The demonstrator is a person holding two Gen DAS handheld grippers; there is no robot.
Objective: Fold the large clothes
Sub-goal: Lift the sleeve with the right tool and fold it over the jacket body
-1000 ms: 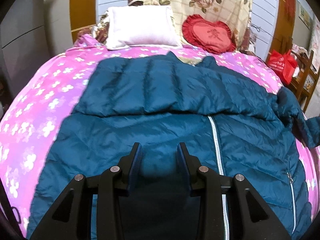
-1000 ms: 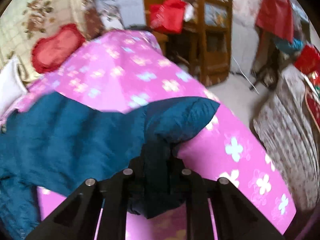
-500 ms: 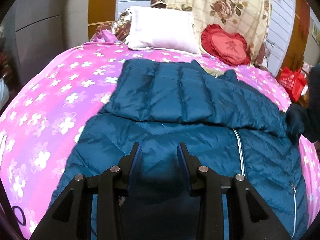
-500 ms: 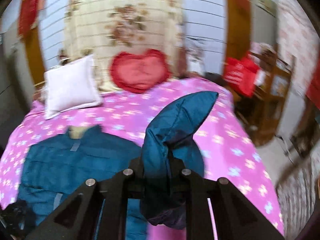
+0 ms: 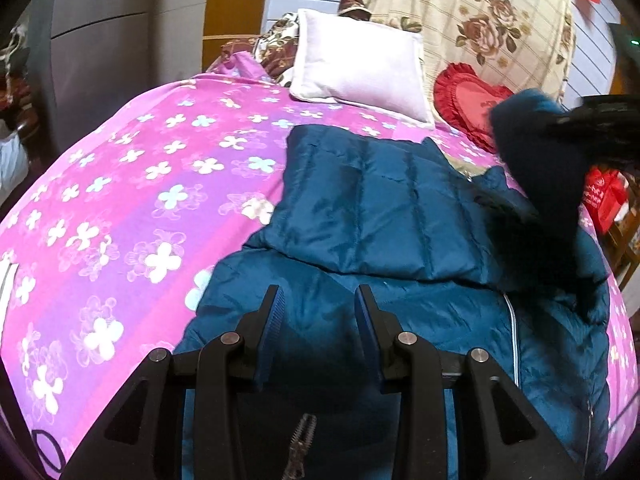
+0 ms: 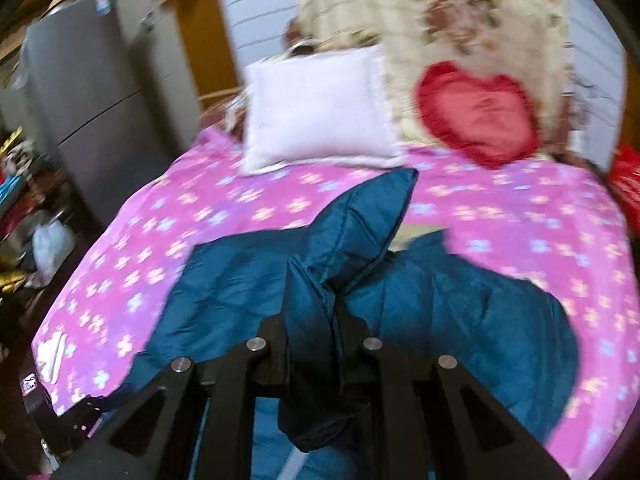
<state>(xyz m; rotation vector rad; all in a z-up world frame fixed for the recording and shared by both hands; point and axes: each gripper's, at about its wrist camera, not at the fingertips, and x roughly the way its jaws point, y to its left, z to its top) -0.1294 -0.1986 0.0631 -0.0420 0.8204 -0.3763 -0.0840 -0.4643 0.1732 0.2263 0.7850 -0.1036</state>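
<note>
A dark teal quilted down jacket (image 5: 400,240) lies front up on a pink flowered bedspread (image 5: 140,200), zip running down its right half. One sleeve lies folded across its chest. My left gripper (image 5: 318,312) is open and empty, just above the jacket's lower body. My right gripper (image 6: 312,336) is shut on the other sleeve (image 6: 360,224) and holds it raised over the jacket. It shows in the left wrist view at the right edge (image 5: 592,128), with the sleeve (image 5: 536,152) hanging from it.
A white pillow (image 5: 360,64), a red heart cushion (image 5: 468,96) and a floral blanket (image 5: 480,20) lie at the bed's head. A grey fridge (image 6: 80,100) stands left of the bed, a red bag (image 5: 604,196) to its right.
My right gripper has lifted the sleeve from the bed's right side and swung it up and left over the jacket. My left gripper has drifted left, still open.
</note>
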